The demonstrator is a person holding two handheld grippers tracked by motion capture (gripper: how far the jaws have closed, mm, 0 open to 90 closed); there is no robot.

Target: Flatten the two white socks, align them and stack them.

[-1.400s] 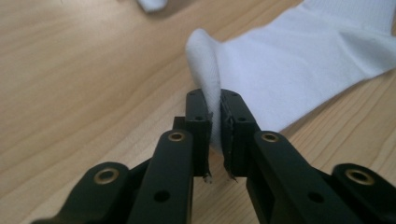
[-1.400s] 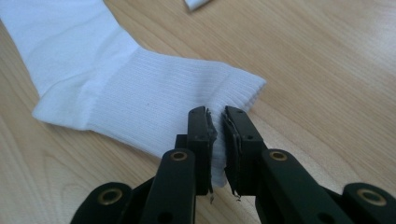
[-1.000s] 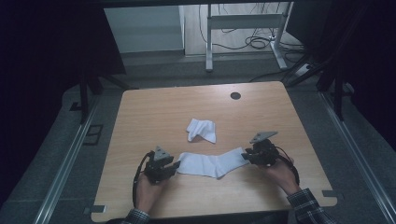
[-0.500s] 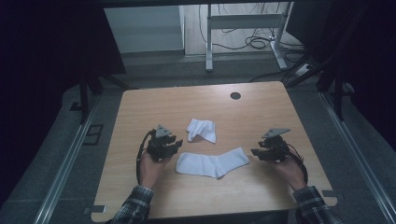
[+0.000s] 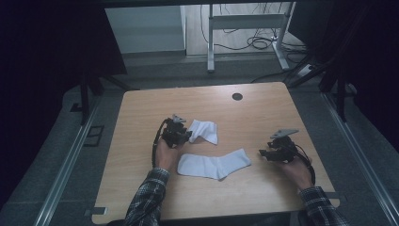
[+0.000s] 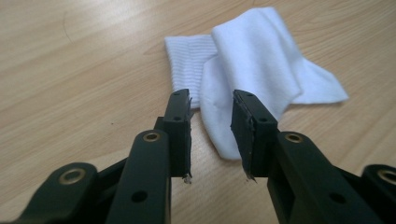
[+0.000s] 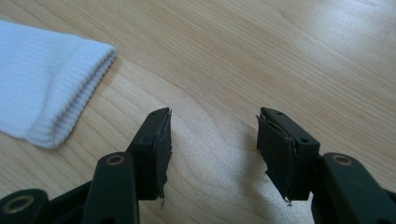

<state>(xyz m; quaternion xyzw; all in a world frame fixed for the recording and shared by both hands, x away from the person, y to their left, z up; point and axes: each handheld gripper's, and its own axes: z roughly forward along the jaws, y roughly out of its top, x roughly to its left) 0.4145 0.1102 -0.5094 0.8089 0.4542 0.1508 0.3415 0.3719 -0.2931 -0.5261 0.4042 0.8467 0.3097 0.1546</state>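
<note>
Two white socks lie on the wooden table [image 5: 141, 117]. One sock [image 5: 214, 165] is spread flat near the middle, and its ribbed cuff [image 7: 46, 84] points toward my right gripper. The other sock [image 5: 204, 131] [image 6: 261, 74] lies folded just beyond it. My left gripper [image 5: 188, 136] [image 6: 211, 96] sits at the folded sock's left edge. Its jaws have just been closing, a gap still shows, and the sock's rounded edge lies between the pads. My right gripper [image 5: 261, 153] [image 7: 215, 114] hovers right of the flat sock, apart from it. Its jaws have just been opening, with bare wood between them.
A dark round hole [image 5: 237, 96] sits near the table's far edge. Beyond the table stand a metal frame [image 5: 244, 21] and loose cables [image 5: 263, 44] on the floor. Bare wood surrounds the socks on all sides.
Both grippers have left the ends of the flat sock. The left one moved away from me to the folded sock. The right one drew off to the right and its jaws widened.
</note>
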